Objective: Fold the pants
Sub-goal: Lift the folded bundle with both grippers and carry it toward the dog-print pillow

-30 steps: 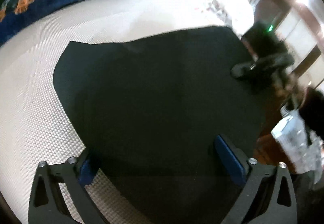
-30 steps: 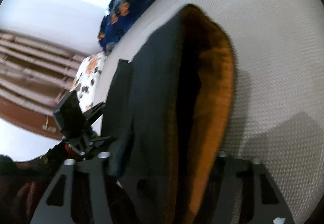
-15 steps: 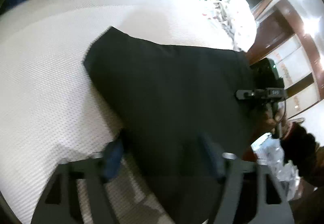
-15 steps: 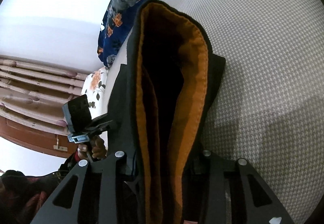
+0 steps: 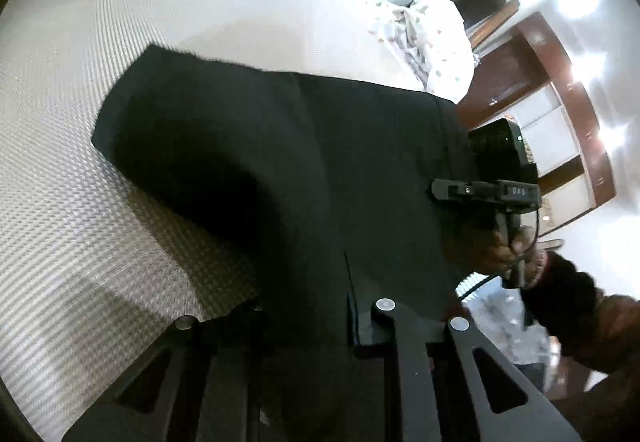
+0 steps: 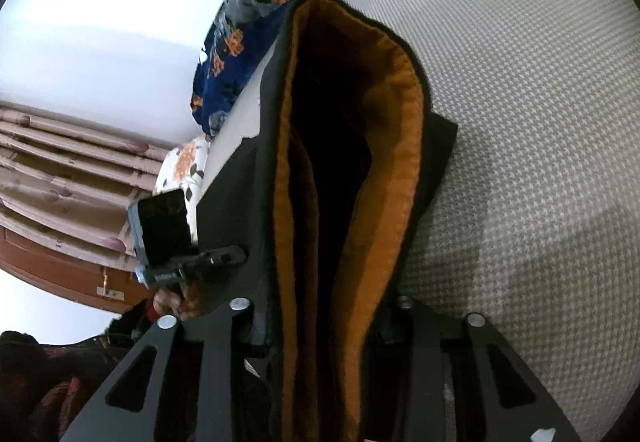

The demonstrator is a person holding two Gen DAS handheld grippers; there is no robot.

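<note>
The black pants (image 5: 280,162) lie on a white textured bed (image 5: 80,122), their near end raised between my two grippers. My left gripper (image 5: 304,322) is shut on the near edge of the black cloth. In the right wrist view the pants (image 6: 352,182) show their orange fleece lining, hanging in a doubled fold. My right gripper (image 6: 320,326) is shut on that cloth. Each view shows the other gripper at the pants' edge: the right one (image 5: 492,194) in the left wrist view, the left one (image 6: 188,262) in the right wrist view.
A blue blanket with orange print (image 6: 256,14) lies at the far side of the bed (image 6: 520,122). A white patterned bundle (image 5: 428,38) sits at the bed's corner. Brown wooden furniture (image 5: 552,114) and pink curtains (image 6: 60,170) stand beyond the bed.
My left gripper has closed from wide open onto the pants' near edge. The right gripper has turned and lifted, so the orange lining now faces its camera.
</note>
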